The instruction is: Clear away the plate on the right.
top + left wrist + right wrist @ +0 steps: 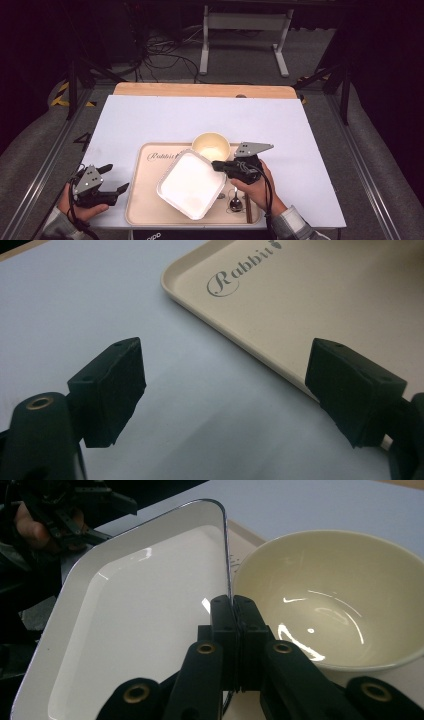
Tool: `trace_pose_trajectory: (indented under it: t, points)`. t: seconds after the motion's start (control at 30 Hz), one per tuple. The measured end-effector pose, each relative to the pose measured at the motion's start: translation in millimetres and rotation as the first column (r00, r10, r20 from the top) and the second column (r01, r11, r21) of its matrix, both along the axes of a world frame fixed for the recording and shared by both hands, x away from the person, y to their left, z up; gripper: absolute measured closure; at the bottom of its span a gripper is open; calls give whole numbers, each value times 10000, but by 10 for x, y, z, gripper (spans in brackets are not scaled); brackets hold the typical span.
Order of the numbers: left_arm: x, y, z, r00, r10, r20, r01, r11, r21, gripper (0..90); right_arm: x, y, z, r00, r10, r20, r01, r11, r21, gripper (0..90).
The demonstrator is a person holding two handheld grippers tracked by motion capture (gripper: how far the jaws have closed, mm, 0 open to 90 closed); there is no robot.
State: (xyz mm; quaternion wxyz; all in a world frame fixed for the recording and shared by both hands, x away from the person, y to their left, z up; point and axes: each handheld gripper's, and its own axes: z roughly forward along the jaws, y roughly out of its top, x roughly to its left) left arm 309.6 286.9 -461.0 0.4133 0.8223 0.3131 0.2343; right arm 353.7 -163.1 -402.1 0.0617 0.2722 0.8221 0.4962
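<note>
While the right gripper (234, 611) has its fingers pinched tight on the rim of the white rectangular dish (192, 184), tilted on the beige tray (146, 210) beside the cream bowl (211, 145), lift slowly, keeping level; left gripper (225, 390) gapes empty.

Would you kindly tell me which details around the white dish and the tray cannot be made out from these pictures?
- High view: the tray lettering is partly covered by the white dish.
- High view: the small utensils below the right gripper are too small to identify.
- Left gripper view: the tray's far side is cut off by the picture's edge.
- Right gripper view: the bowl base is hidden behind the jaws.
</note>
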Motion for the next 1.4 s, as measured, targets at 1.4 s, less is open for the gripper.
trace_pose_trajectory:
  t: [1.4]
  points:
    - [-9,-10,-3,9999,-115,-107,116,9998,151,171,-27,231,-340,9998,174,113,-158,9915,-1290,807]
